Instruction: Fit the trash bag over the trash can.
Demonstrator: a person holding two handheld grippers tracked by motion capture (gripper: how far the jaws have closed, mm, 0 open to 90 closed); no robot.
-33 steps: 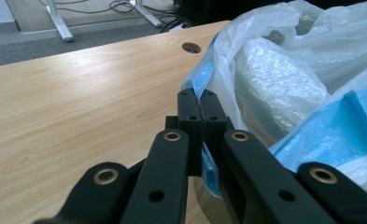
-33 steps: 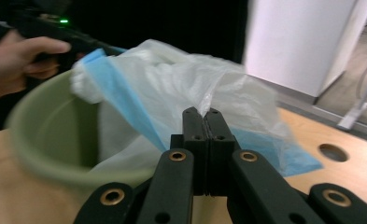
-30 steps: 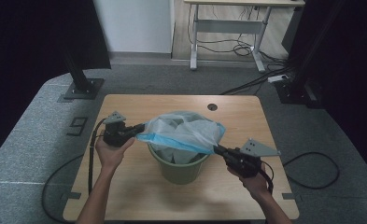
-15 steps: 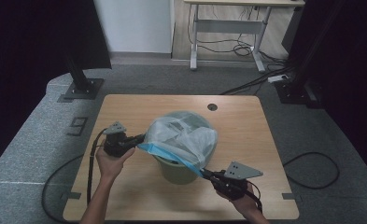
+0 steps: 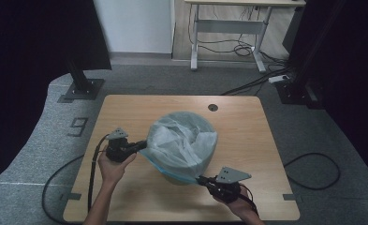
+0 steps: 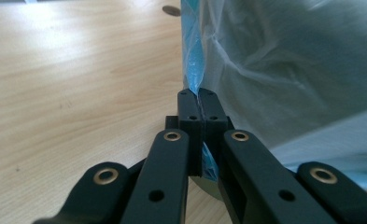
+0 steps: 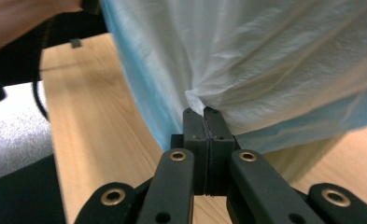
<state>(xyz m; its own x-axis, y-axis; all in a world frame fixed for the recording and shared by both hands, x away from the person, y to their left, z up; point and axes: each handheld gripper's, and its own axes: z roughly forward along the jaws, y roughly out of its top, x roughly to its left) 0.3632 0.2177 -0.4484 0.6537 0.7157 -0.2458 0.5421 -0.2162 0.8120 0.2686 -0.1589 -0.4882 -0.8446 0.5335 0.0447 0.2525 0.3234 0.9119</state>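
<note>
on the wooden table a translucent white plastic bag with a pale blue edge is draped over a bin, which stands near the middle of the table, a little toward the person's side. only a sliver of the bin's base shows below the bag in the high view, at the side nearest the person. the bag bulges into a rounded, crumpled dome that covers the bin's mouth.

the left tool sits at the bag's left side, held in the person's left hand, and points across toward the bag. its jaws are pressed together on the blue rim of the bag; in the left gripper view the left tool has the thin film pinched between its black pads, with the blue edge rising straight up from the tips.

the right tool is at the bag's near right corner, low by the table, in the person's right hand, its grey three-cornered plate on top. its jaws are likewise closed on the bag; in the right gripper view the right tool grips a gathered pucker of white film, and the sheet fans out taut above it, with the blue edge running down to the left.

a black cable trails from the left tool over the table's near left edge.
</note>
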